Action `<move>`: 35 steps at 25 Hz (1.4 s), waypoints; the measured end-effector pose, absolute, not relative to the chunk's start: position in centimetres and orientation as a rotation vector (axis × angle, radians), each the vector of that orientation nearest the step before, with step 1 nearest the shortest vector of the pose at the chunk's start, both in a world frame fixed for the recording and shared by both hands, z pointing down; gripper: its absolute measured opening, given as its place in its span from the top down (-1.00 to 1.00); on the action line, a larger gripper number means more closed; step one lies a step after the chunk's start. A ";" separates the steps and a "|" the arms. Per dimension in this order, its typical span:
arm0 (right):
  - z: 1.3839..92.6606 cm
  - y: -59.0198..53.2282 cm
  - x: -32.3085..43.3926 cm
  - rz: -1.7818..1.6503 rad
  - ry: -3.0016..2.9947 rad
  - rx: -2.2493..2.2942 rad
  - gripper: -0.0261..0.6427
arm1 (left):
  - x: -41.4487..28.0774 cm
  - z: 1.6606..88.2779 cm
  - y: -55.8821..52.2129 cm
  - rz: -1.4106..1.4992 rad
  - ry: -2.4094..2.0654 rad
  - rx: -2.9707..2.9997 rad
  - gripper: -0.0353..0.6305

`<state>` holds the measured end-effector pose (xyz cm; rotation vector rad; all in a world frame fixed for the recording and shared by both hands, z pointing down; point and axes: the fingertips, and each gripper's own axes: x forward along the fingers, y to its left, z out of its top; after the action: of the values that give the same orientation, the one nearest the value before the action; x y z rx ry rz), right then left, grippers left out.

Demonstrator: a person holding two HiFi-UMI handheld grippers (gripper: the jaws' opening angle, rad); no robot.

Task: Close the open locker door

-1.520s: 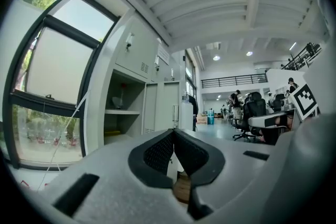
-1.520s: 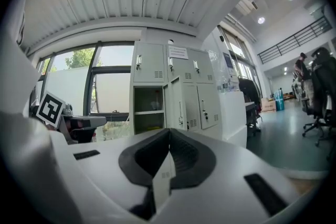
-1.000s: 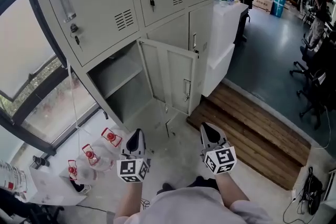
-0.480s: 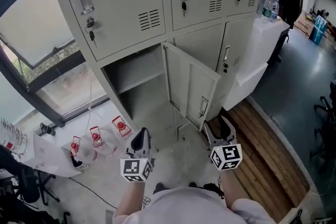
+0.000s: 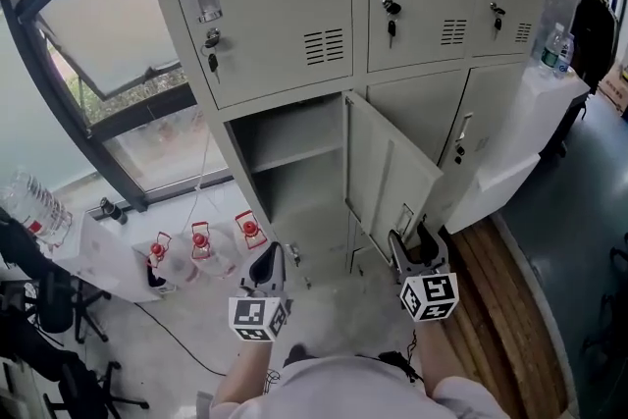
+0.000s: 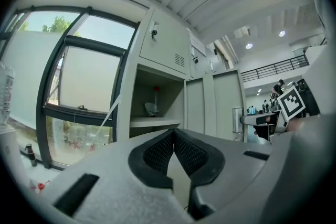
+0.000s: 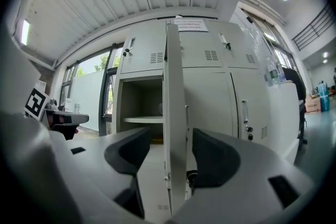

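Observation:
The grey locker bank has one lower compartment (image 5: 289, 162) standing open, its door (image 5: 388, 177) swung out toward me. My right gripper (image 5: 412, 238) is level at the door's free edge. Its jaws have just been opening and now stand wide, with the door's edge (image 7: 174, 113) between them and neither pad pressing on it. My left gripper (image 5: 267, 260) hangs in front of the open compartment (image 6: 157, 107), apart from the door. In the left gripper view its pads (image 6: 174, 134) meet at the tips with nothing between them.
Plastic bottles with red caps (image 5: 201, 245) stand on the floor left of the locker, below the window (image 5: 108, 34). A white cabinet (image 5: 510, 172) bearing a water bottle (image 5: 554, 49) stands right of the lockers. A wooden platform (image 5: 500, 309) runs along the floor at the right.
My right gripper has gone from shut to wide open and moved up to the door's free edge. The view has swung to face the lockers more squarely. The left gripper stays shut.

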<state>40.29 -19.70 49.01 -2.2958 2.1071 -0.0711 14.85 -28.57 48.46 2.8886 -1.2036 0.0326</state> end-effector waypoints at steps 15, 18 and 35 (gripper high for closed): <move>48.9 -20.6 36.9 -0.082 2.259 -2.117 0.25 | 10.8 47.8 -26.3 0.022 -1.419 2.807 0.87; 48.9 -20.7 35.7 -0.081 2.286 -2.092 0.25 | 9.6 47.7 -25.9 0.006 -1.449 2.787 0.87; 48.2 -24.4 25.9 -0.074 2.321 -2.099 0.25 | 1.5 46.7 -30.4 -0.059 -1.421 2.804 0.87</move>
<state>25.93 -24.38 48.15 -2.0995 2.3208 -0.0741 1.46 -30.36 46.68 2.8044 -1.4208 -0.0586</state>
